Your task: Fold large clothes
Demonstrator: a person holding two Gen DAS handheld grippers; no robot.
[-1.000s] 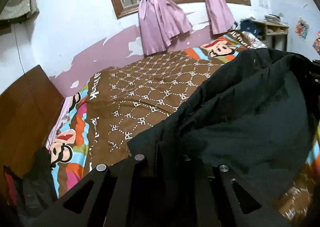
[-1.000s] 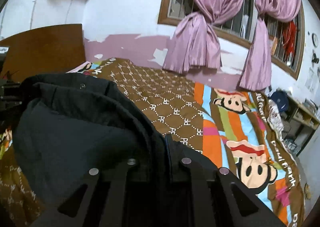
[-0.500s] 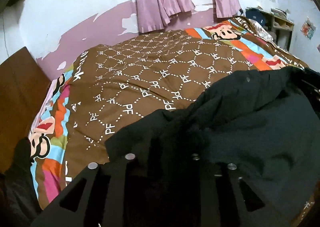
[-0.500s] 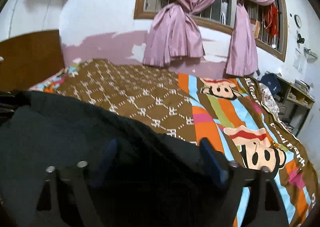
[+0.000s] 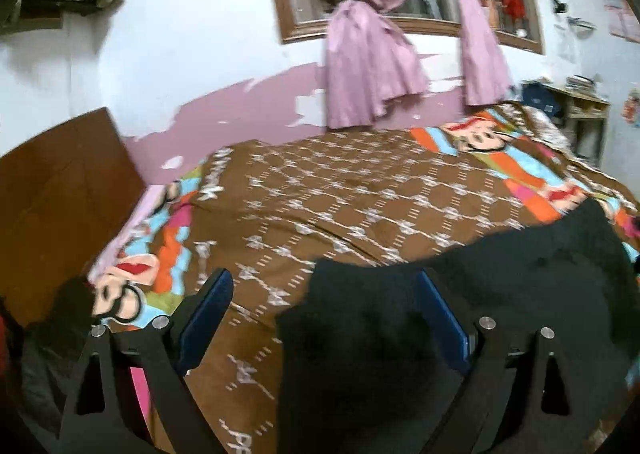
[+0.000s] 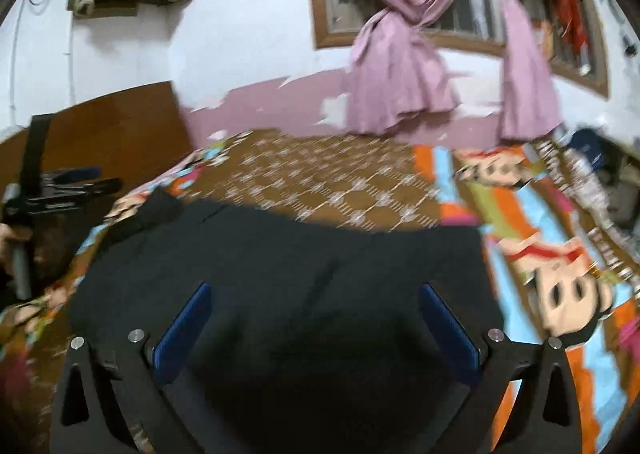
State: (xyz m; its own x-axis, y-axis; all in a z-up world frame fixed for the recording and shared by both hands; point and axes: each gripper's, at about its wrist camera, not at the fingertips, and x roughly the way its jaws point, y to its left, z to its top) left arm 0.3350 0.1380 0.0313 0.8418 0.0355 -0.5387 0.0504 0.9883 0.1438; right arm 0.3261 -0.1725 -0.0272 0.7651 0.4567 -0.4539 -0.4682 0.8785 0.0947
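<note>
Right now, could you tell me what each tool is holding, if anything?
Nothing: both the left tool and right tool are opening, pads clear of the black garment on the bed.

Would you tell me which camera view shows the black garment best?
The right wrist view: the black garment lies spread on the bedspread, most edges visible. The left wrist view shows only its near corner, partly cut off.

— What do the two tools look like?

— The left gripper (image 5: 322, 318) is matte black, its two fingers cut with triangular openings, a pair of silver round screws (image 5: 161, 321) on each, and ribbed blue pads (image 5: 204, 320) on the inner faces.

— And the other?

— The right gripper (image 6: 316, 328) is the same: black frame, triangular cut-outs, silver screws, blue ribbed pads (image 6: 182, 328).
</note>
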